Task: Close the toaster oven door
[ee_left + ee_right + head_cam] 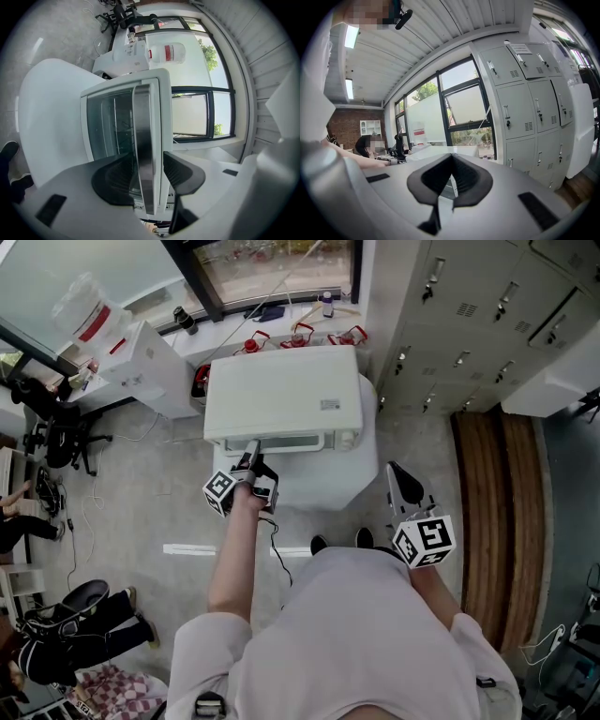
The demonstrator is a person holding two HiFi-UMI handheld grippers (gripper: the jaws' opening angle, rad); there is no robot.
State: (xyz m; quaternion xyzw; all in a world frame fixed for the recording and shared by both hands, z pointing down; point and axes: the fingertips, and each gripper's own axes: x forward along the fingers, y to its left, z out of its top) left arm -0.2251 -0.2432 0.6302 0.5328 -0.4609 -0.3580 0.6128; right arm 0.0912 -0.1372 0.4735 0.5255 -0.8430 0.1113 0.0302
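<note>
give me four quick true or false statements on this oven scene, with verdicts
1. The left gripper has its jaws apart with the handle between them. True.
2. The right gripper grips the handle. False: it is off to the oven's right, jaws together, empty.
3. The oven is black. False: it is white.
4. Lockers stand to the right of the oven in the head view. True.
</note>
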